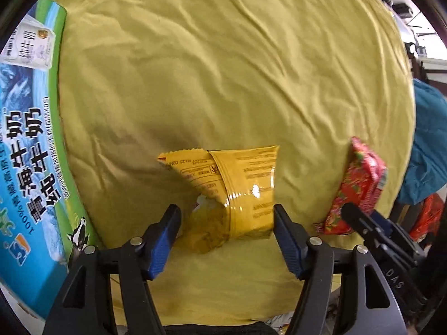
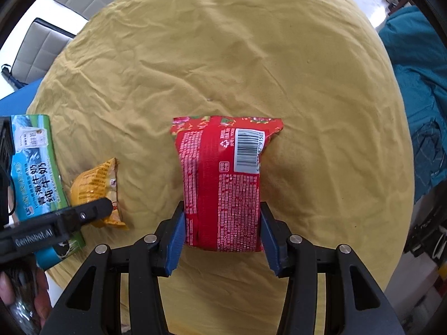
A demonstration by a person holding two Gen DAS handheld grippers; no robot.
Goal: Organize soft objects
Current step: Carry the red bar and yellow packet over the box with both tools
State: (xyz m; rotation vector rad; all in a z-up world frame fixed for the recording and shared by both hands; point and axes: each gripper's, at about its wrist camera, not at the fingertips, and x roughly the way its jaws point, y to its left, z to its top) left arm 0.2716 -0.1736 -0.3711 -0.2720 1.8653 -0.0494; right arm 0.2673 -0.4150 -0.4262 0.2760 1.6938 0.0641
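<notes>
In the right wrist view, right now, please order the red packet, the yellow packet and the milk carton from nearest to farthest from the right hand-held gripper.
1. Red packet: between the fingers of the right hand-held gripper.
2. Yellow packet: to the left on the yellow cloth, at the left hand-held gripper.
3. Milk carton: farthest left, at the cloth's edge.

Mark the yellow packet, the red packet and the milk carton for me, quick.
yellow packet (image 1: 240, 192), left wrist view, on its glossy back panel.
red packet (image 2: 223, 184), right wrist view, on the printed back below the barcode.
milk carton (image 1: 25, 167), left wrist view, on the blue printed face.
</notes>
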